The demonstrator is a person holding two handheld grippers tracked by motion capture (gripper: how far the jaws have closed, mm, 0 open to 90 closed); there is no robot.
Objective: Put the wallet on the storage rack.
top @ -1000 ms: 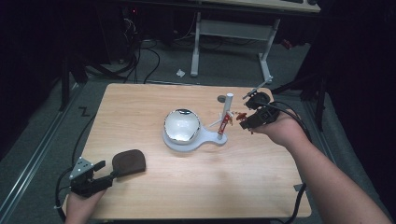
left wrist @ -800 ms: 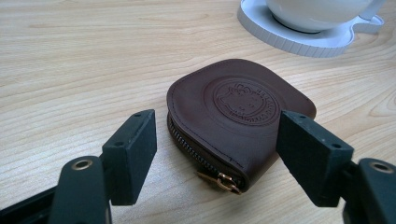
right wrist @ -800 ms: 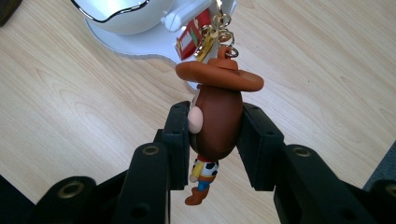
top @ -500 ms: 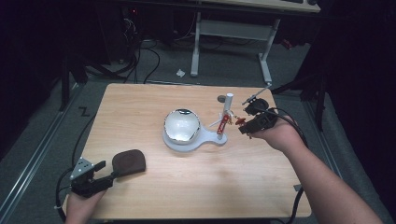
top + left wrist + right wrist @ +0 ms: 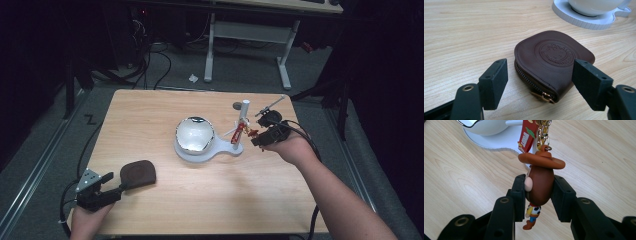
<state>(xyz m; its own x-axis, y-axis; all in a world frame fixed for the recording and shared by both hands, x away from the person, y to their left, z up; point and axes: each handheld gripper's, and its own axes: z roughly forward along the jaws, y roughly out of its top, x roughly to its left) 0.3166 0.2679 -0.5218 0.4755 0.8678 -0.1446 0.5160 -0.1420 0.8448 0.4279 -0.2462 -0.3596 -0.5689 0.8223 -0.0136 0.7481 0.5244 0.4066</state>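
High view: a light wooden surface [image 5: 200, 210] carries a white stand [image 5: 220, 149] near its middle, with a shiny domed bowl [image 5: 194, 134] on its round base and a thin white post [image 5: 243, 116] rising from its right end. A red strap [image 5: 240, 132] hangs from the post. The right claw [image 5: 256, 134], held in the person's right hand [image 5: 290, 147], is just beside the post at the level of the strap. At the near left corner the left claw [image 5: 120, 188] points toward a brown leather coin pouch [image 5: 137, 172] that lies flat on the surface, well apart from the stand.

Left gripper view: the 2 black jaws stand wide apart, 1 on each side of the near end of the brown leather coin pouch [image 5: 554, 60] without touching it. The pouch has a round embossed emblem [image 5: 556, 52] on top and a zipper [image 5: 529, 82] along its edge with a brass pull [image 5: 546, 96] at the near end. The rim of the white stand [image 5: 584, 21] shows at the top.

Right gripper view: the right claw [image 5: 539, 195] is clamped on a cowboy figure keychain [image 5: 539, 182], its 2 jaws pressing the sides of the brown head below the wide hat [image 5: 541, 161]. The small legs [image 5: 531, 220] dangle between the jaws. A gold clasp [image 5: 543, 132] and the red strap [image 5: 527, 135] link the figure upward, with the white stand [image 5: 496, 143] behind.
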